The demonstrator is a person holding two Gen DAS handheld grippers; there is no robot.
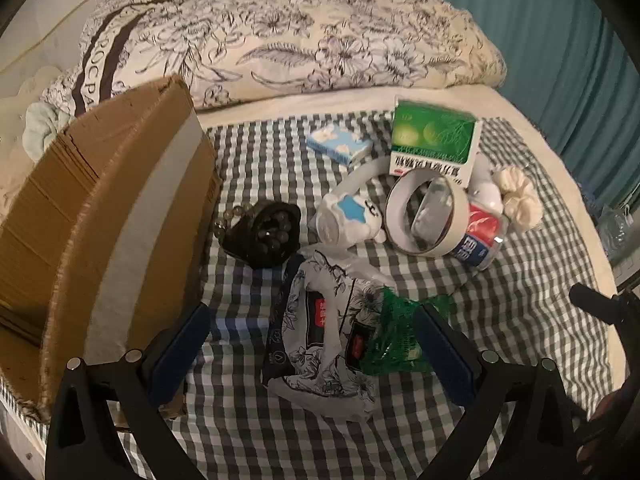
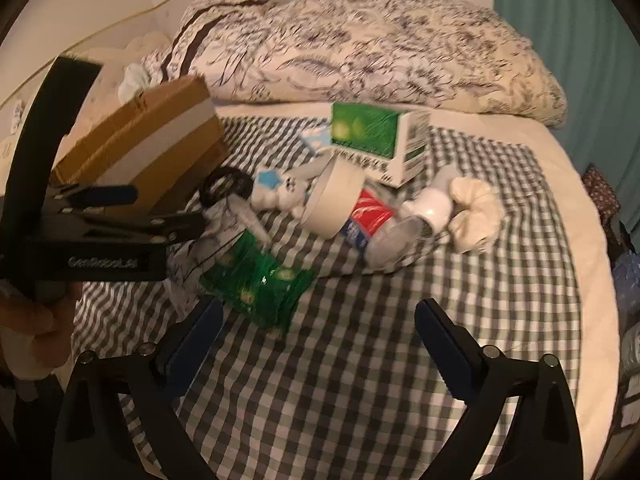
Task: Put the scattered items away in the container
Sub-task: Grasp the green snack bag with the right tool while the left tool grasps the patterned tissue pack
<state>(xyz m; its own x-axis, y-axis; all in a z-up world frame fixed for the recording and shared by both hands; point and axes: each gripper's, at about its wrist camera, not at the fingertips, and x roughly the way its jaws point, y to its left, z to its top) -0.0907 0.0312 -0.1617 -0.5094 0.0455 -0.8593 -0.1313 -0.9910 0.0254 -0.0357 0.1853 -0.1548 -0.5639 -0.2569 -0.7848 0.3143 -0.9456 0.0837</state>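
Scattered items lie on a checked cloth (image 1: 520, 320). My left gripper (image 1: 316, 344) is open around a floral pouch (image 1: 320, 344) with a green net packet (image 1: 396, 336) beside it. The cardboard box (image 1: 100, 220) stands open at the left. Beyond lie a black bead holder (image 1: 264, 232), a plush toy (image 1: 348, 220), a tape roll (image 1: 424, 216), a green box (image 1: 432, 140), a tissue pack (image 1: 340, 144) and a white scrunchie (image 1: 516, 196). My right gripper (image 2: 320, 340) is open and empty above bare cloth, just right of the green packet (image 2: 260, 280). The left gripper (image 2: 132, 212) also shows there.
A floral duvet (image 1: 320, 40) is bunched along the back of the bed. A teal curtain (image 1: 560, 40) hangs at the right. A red and blue tube (image 2: 368, 220) and a white bottle (image 2: 432, 204) lie by the tape roll (image 2: 336, 200).
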